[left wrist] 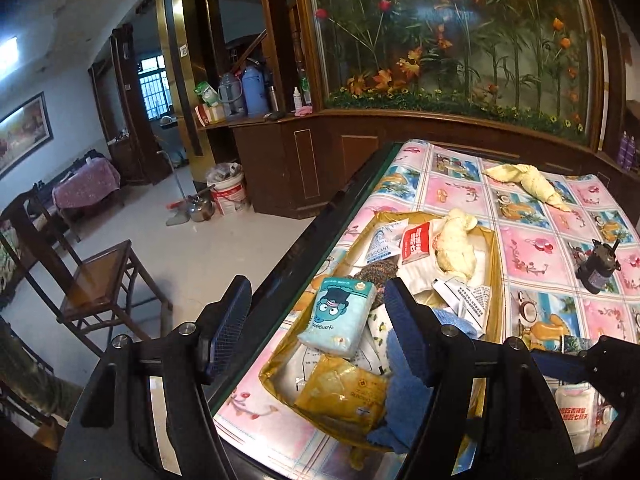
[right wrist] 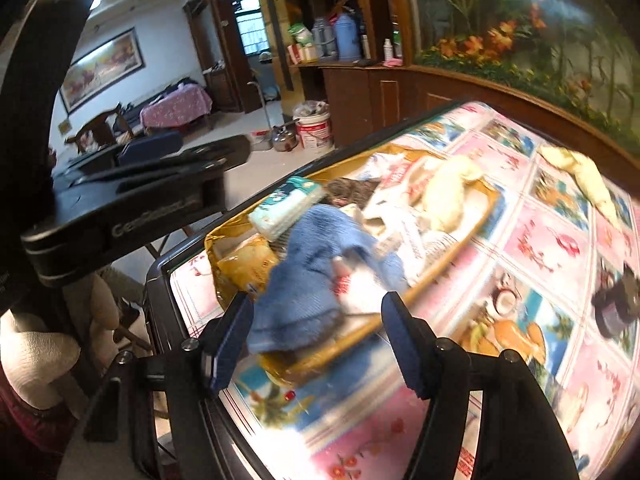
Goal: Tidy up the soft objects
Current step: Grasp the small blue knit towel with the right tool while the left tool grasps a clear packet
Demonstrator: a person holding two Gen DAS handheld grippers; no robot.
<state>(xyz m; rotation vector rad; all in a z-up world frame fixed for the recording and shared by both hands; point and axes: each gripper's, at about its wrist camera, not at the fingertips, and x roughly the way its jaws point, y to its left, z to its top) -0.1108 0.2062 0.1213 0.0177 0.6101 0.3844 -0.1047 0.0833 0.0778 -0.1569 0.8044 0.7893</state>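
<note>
Floral oilcloth covers the table (left wrist: 532,248), where a yellow tray (left wrist: 495,280) is piled with soft packs. Low in both frames, the left gripper (left wrist: 316,320) and right gripper (right wrist: 316,338) are held apart, gripping nothing. A blue towel (right wrist: 304,272) is draped over the tray's near end, a cream cloth (left wrist: 532,182) lies upper right.

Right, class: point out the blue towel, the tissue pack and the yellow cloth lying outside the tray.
blue towel (right wrist: 316,276), right wrist view, middle of the folds
tissue pack (left wrist: 338,316), left wrist view, printed front face
yellow cloth (left wrist: 532,182), left wrist view, bunched middle
</note>
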